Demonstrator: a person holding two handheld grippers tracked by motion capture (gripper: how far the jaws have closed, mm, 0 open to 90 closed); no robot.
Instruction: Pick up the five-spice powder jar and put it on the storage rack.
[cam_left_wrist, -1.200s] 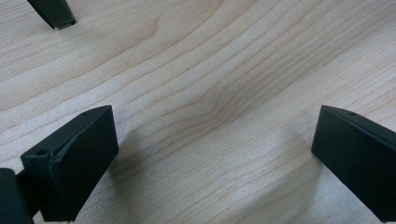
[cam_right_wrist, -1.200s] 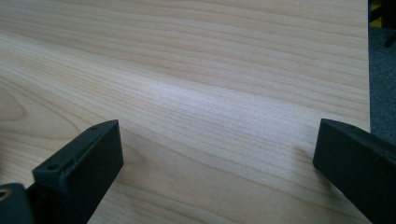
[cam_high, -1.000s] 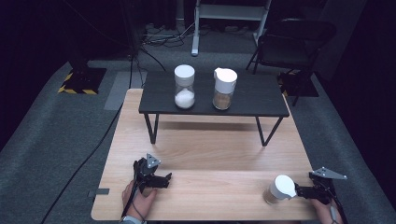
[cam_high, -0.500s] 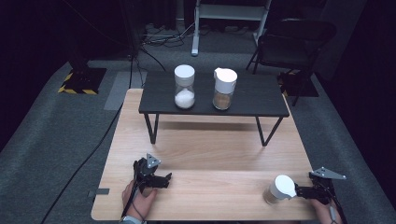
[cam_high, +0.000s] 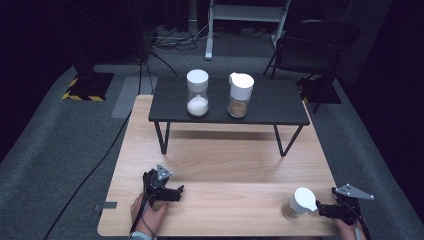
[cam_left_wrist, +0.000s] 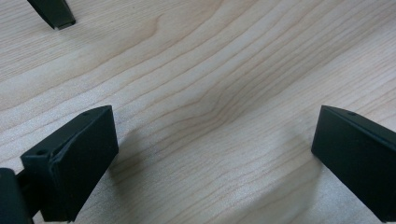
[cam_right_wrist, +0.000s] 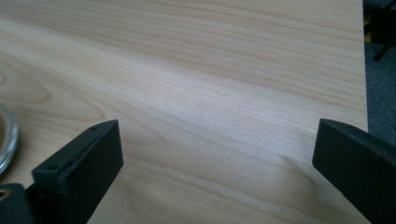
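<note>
High view: glass jar (cam_high: 298, 203) stands just beside right gripper (cam_high: 321, 209), fingers spread.

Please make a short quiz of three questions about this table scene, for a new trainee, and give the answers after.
1. True or false: the right gripper is shut on the jar with the white lid.
2. How many jars stand on the black shelf? A) one B) two C) three
3. What lies between the jaws of the left gripper, as its own view shows?

Key
1. False. Its jaws stand wide apart, and the jar sits just beside them on the wooden table.
2. B: the jar of white powder and the jar of brown powder.
3. Nothing but bare table wood; that gripper is open too.
</note>
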